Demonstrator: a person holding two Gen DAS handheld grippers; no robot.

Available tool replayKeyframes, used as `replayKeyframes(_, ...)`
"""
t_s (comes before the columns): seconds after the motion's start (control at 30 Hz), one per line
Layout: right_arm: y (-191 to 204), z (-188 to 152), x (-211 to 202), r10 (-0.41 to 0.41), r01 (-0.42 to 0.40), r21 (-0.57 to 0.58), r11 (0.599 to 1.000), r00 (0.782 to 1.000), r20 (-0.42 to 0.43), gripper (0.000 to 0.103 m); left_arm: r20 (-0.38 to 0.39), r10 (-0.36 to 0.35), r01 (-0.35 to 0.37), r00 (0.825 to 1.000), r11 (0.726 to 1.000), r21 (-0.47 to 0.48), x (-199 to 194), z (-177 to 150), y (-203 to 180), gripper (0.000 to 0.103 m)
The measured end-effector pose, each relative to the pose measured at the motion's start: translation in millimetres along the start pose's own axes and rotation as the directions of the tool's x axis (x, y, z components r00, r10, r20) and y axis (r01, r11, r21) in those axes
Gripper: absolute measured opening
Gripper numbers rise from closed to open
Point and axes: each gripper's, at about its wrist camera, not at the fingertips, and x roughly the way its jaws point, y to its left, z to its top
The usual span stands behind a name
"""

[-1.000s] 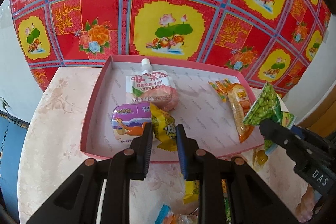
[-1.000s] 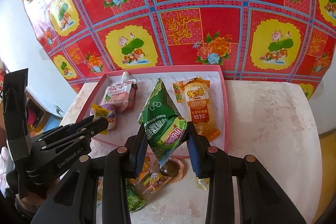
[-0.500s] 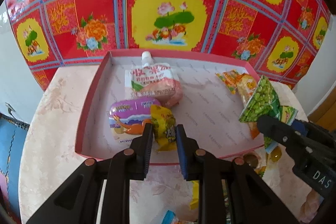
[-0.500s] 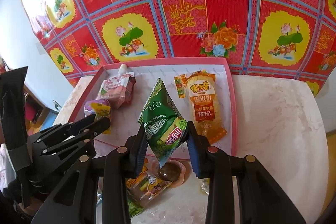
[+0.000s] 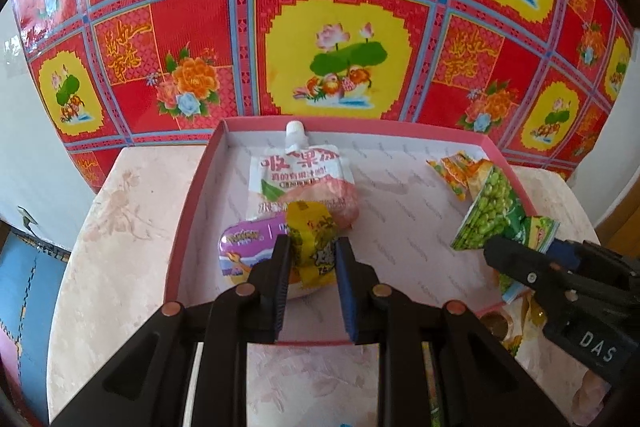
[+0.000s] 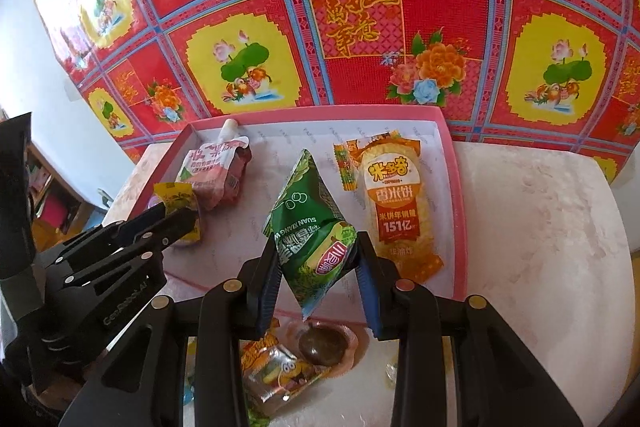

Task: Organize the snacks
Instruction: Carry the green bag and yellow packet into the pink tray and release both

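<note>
- Tray [image 5: 188, 211] holds pouch [image 5: 300, 183], tin [image 5: 248, 247], rice cracker [image 6: 394, 203].
- Left gripper [image 5: 310, 267] clamps yellow pack [image 5: 312, 239] over tray.
- Right gripper [image 6: 318, 263] clamps green bag [image 6: 312, 231] above tray's near edge.
- Loose snacks [image 6: 280, 371] left on surface [image 6: 540, 247].

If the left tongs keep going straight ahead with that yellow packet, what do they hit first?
Probably the white-and-pink spouted jelly pouch, lying just beyond the yellow snack packet in the left tongs; depth is uncertain.
</note>
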Motion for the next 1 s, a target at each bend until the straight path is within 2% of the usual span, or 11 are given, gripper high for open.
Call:
replayKeyframes(0.17, -1.0, 3.2, 6.3, -0.001, 0.001, -0.001, 1.000, 1.000, -0.002, 0.036, -0.005, 0.009, -0.009, 1.000, 1.000, -0.010, 5.5, 6.0, 2.8, 0.023)
replayKeyframes(0.23, -2.5, 5.7, 8.3, -0.004, 0.004, -0.001, 1.000, 1.000, 0.000, 0.036, -0.044, -0.010, 0.007, 0.999, 0.998, -0.055, 15.4, 5.9, 10.7, 0.023)
replayKeyframes(0.3, -5.2, 8.8, 10.4, -0.010, 0.010, 0.000, 1.000, 1.000, 0.003, 0.036, -0.029, -0.018, 0.016, 0.999, 0.996, -0.082, 14.9, 6.4, 16.0, 0.023)
replayKeyframes(1.0, -9.4, 34.3, 52.4, -0.052, 0.052, 0.012, 0.999, 0.998, -0.028, 0.036, -0.030, -0.009, 0.007, 1.000, 0.998, -0.070, 31.2, 17.4, 13.9, 0.026)
